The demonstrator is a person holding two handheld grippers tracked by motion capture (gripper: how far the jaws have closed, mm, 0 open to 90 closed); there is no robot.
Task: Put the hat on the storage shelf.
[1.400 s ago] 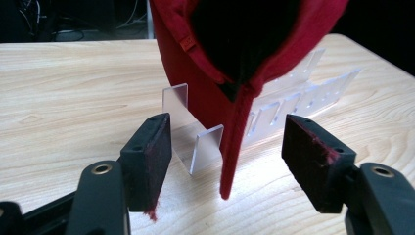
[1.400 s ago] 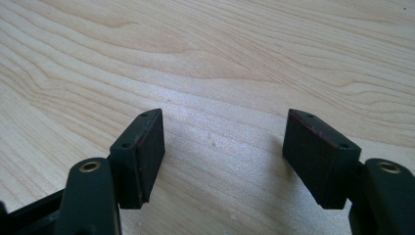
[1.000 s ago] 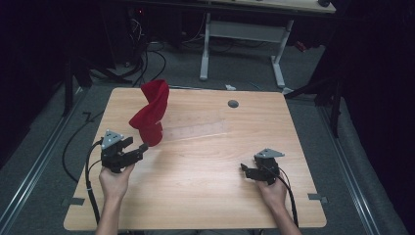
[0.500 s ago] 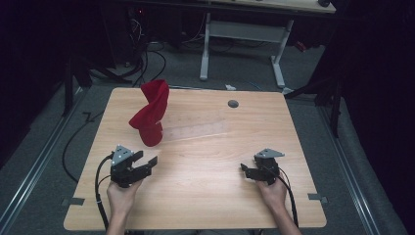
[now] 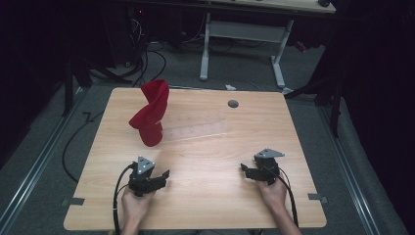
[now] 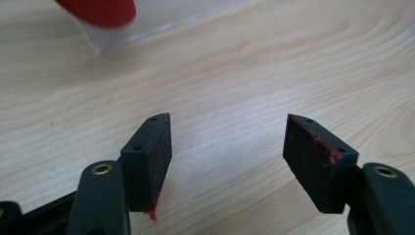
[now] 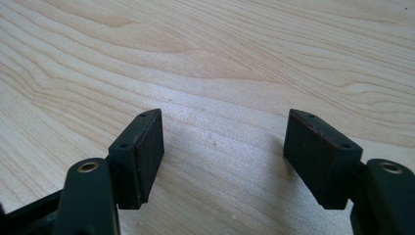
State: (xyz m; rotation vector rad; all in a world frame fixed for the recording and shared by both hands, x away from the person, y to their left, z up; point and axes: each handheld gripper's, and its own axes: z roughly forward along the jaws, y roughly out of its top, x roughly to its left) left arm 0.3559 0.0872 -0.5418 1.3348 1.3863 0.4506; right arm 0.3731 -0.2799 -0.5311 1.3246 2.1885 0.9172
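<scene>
so you are holding two grippers over the wooden table [image 5: 205, 147]: the left gripper [image 5: 164, 175] near the front left corner and the right gripper [image 5: 243, 169] toward the front right, both with jaws gaping wide and gripping nothing. one red cloth [image 5: 150, 115] is standing twisted upright near the back left, on one clear plastic sheet [image 5: 195, 128], well apart from your left gripper. one grey cap [image 5: 233, 104] is lying near the back edge.
</scene>
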